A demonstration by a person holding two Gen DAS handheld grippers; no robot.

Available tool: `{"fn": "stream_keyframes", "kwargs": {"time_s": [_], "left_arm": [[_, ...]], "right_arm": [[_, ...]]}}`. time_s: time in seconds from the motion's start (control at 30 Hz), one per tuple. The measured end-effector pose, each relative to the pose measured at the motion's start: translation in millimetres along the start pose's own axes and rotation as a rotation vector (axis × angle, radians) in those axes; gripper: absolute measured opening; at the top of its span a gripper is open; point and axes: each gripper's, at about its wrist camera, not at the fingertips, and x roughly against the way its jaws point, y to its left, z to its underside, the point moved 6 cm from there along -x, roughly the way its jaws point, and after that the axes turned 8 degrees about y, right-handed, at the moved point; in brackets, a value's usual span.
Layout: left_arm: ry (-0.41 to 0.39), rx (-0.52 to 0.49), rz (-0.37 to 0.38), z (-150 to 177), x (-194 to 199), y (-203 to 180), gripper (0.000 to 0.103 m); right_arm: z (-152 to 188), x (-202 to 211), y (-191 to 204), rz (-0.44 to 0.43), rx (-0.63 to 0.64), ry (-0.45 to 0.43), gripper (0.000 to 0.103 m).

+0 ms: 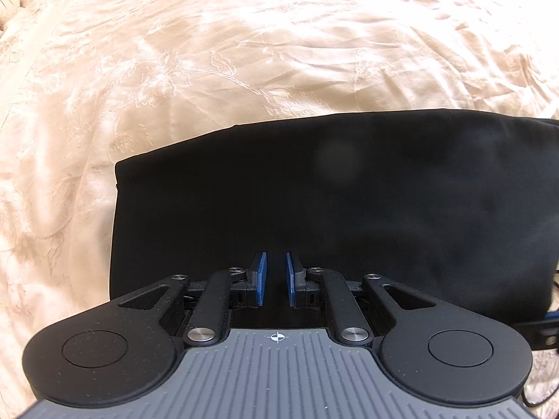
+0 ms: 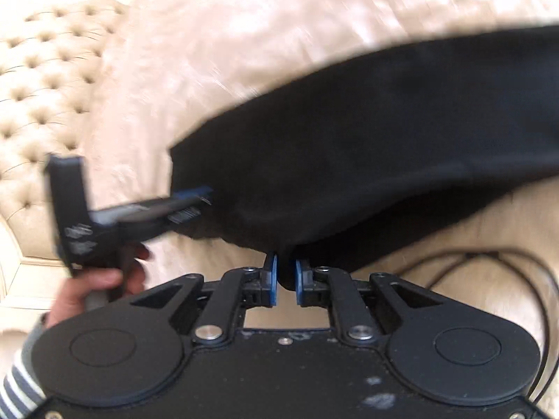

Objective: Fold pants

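The black pants (image 1: 314, 192) lie on a cream embroidered bedspread (image 1: 209, 52). In the left wrist view the left gripper (image 1: 276, 262) sits over the pants' near edge, its blue pads a narrow gap apart with black cloth between them. In the right wrist view the right gripper (image 2: 285, 265) is shut on a fold of the pants (image 2: 349, 139) at their near edge, and the cloth is lifted off the bed there. The left gripper (image 2: 195, 199) also shows at the left of that view, gripping the pants' left edge, held by a hand (image 2: 104, 279).
A tufted cream headboard or bench (image 2: 38, 87) lies at the left in the right wrist view. Black cables (image 2: 489, 265) run over the bedspread at the right. The bedspread stretches beyond the pants.
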Motion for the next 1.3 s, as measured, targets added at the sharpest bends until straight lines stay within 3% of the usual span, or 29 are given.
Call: {"fn": "stream_keyframes", "kwargs": {"time_s": [0.07, 0.13, 0.23, 0.33, 0.43, 0.47, 0.5, 0.53, 0.7, 0.8, 1.1, 1.17, 1.3], "left_arm": [[0.010, -0.005, -0.005, -1, -4, -3, 0.012], [0.018, -0.011, -0.019, 2, -6, -6, 0.012], [0.013, -0.003, -0.019, 8, -7, -9, 0.012], [0.019, -0.001, -0.010, 10, -5, -11, 0.012], [0.013, -0.008, -0.022, 17, -2, -15, 0.012], [0.013, -0.008, -0.022, 19, -2, -16, 0.012], [0.015, -0.008, -0.021, 21, -2, -19, 0.012], [0.018, -0.007, -0.017, 23, 0, -19, 0.012], [0.031, -0.002, -0.019, 36, 1, -27, 0.012], [0.039, 0.021, -0.026, 40, -3, -22, 0.012], [0.014, 0.066, -0.075, 40, -16, -4, 0.012], [0.036, 0.062, -0.089, 38, -30, -1, 0.021], [0.060, 0.022, -0.123, 33, -46, -13, 0.023]], "right_arm": [[9, -29, -19, 0.070, -0.022, 0.074, 0.011], [16, -42, -27, 0.101, -0.033, 0.081, 0.013], [23, -27, -21, 0.080, -0.050, 0.052, 0.018], [33, 2, -11, 0.107, 0.038, -0.001, 0.021], [30, 32, 7, 0.144, 0.135, -0.125, 0.021], [28, 38, 11, 0.149, 0.158, -0.169, 0.017], [25, 41, 14, 0.150, 0.179, -0.194, 0.005], [21, 38, 15, 0.156, 0.199, -0.201, 0.002], [1, -10, 7, 0.286, 0.270, -0.126, 0.002], [-6, -38, -11, 0.356, 0.251, -0.085, 0.002], [-5, -10, -18, 0.304, 0.142, -0.152, 0.009], [4, -2, -15, 0.298, 0.119, -0.169, 0.009], [15, 18, -25, 0.296, 0.052, -0.201, 0.010]]}}
